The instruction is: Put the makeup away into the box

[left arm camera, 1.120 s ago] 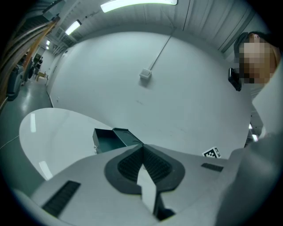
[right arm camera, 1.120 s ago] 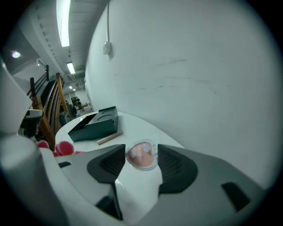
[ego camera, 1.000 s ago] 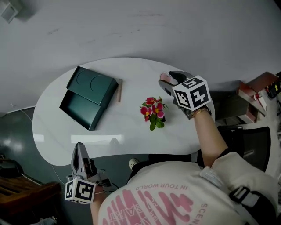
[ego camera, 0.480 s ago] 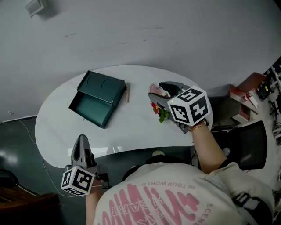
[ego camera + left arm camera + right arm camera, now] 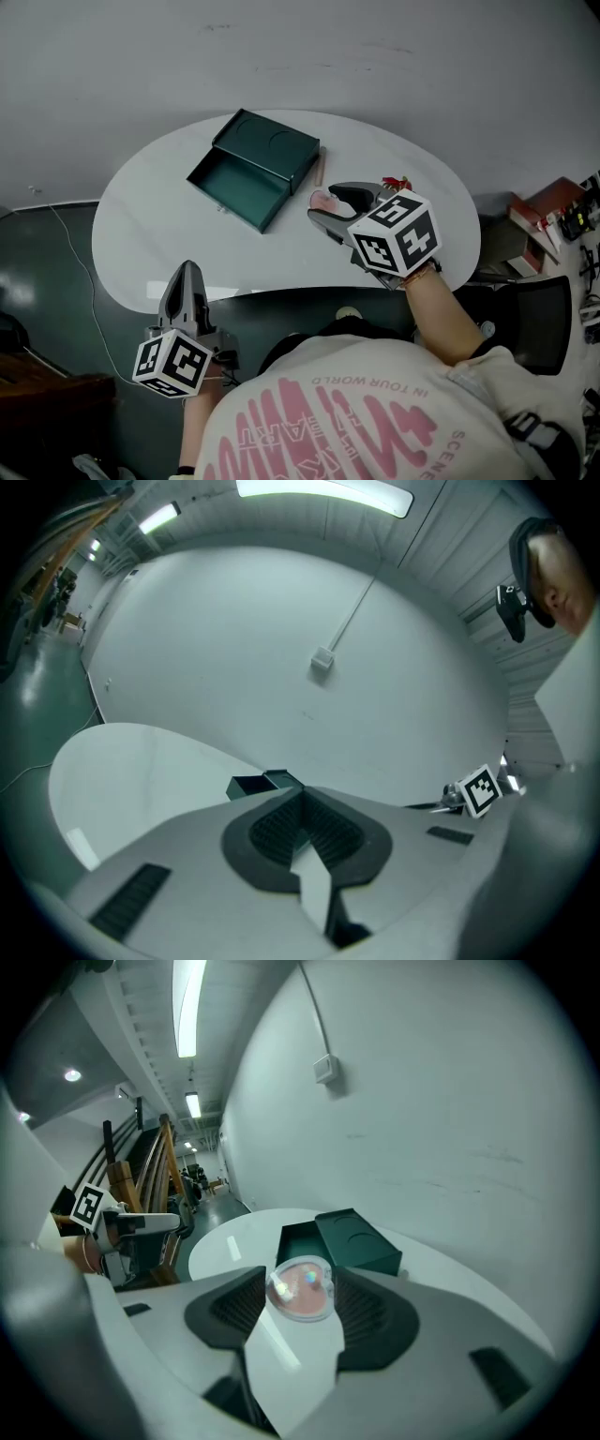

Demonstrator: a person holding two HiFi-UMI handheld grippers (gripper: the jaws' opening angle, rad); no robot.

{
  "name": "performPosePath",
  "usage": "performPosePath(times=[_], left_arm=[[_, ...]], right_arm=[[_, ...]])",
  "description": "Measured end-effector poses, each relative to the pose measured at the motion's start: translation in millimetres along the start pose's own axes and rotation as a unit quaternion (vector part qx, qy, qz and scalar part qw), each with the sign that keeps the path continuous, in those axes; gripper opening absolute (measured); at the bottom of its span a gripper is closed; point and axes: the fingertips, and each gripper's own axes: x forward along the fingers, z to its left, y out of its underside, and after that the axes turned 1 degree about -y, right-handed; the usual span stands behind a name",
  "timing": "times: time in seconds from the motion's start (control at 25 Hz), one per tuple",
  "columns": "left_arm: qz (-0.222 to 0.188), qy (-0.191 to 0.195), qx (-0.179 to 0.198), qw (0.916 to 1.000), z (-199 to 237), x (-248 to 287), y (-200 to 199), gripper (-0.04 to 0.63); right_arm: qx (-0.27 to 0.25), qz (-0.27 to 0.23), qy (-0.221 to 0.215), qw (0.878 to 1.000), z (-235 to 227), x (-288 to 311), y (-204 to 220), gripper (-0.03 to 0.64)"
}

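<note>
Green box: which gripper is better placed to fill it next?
Right, probably: the right gripper holds the pink compact close beside the open box; the left gripper is shut, empty and farther off.

Right tool grips pink compact; box open.

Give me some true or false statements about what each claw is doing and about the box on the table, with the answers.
1. The right claw grips a round pink compact. True.
2. The green box is closed. False: it stands open.
3. The left claw holds a brush. False: it is shut on nothing.
4. A thin stick lies on the table beside the box. True.
</note>
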Motion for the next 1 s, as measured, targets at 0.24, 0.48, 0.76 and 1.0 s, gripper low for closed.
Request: performPosePath(times=[0.24,0.48,0.76,1.0], left_arm=[[-0.026,-0.023,0.005,0.9994,33,-27,-14,0.002],[-0.02,-0.036,-0.004,0.9991,57,-47,-13,0.002],[-0.007,-0.097,0.004,0.9952,93,-76,-1,0.002],[-0.023,-0.123,-0.017,0.992,115,-95,-5,0.002]], right_arm=[[-0.012,0.012,-0.028,0.999,36,33,-6,0.23],[-0.004,0.022,-0.049,0.999,58,57,-14,0.23],[-0.005,0.04,-0.056,0.998,64,83,-12,0.23],[0.004,0.048,-0.061,0.997,56,118,-16,0.23]])
